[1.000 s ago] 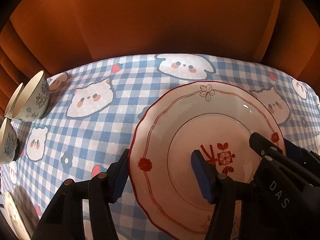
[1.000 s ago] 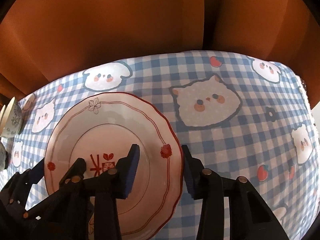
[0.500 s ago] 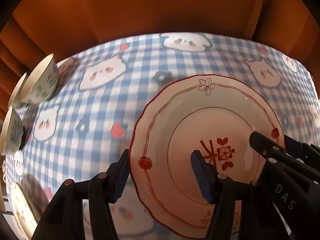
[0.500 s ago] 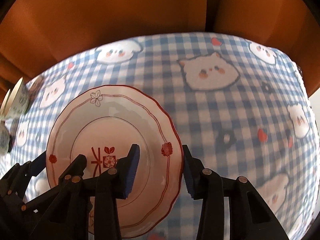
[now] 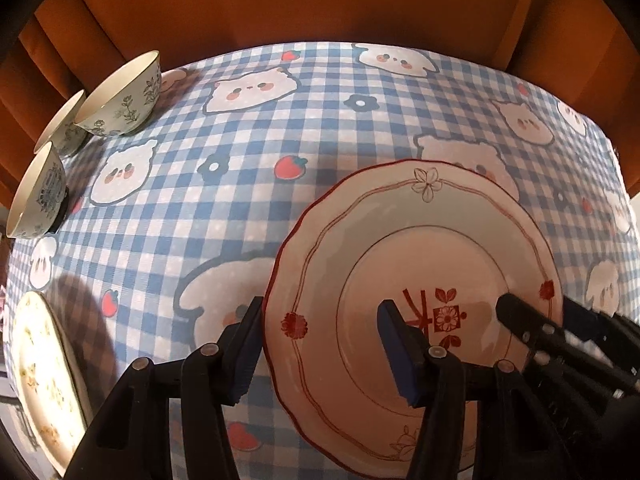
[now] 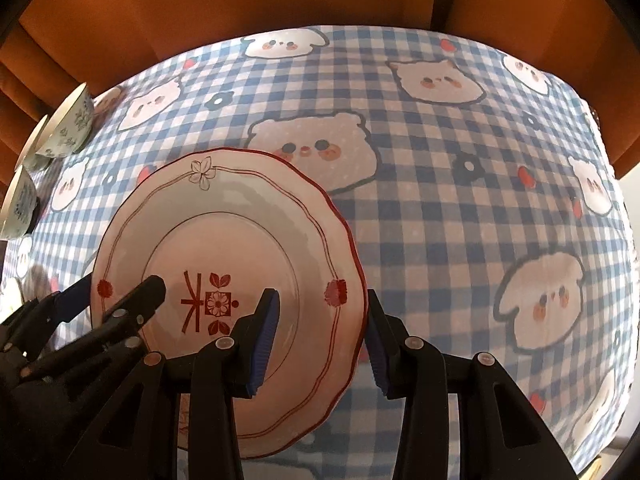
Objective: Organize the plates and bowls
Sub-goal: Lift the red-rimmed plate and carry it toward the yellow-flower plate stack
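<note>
The red-rimmed plate point(image 5: 416, 264) is carried above the checked counter point(image 5: 248, 184) by both grippers at once. The left gripper point(image 5: 324, 350) straddles the rim at 9 o'clock, and its jaws are closing with that rim between them; whether the pads already press is hard to judge. The right gripper point(image 6: 320, 338) straddles the opposite rim at 3 o'clock, jaws set narrow on it.

The plate could be dropped or tilted if the two grips are not kept in step, since only thin, glazed rim is pinched on each side. A chip could be caused if it is set down hard on the pale plate point(image 5: 40, 376) at 8 o'clock in the left view. The bowls point(image 5: 120, 100) at 10 o'clock could be knocked by a wide sweep.

The plate's near edge is cut off behind the gripper bodies. The pale plate is cropped by the frame, so its pattern and any stack beneath cannot be made out. The gap below the carried plate cannot be judged.
</note>
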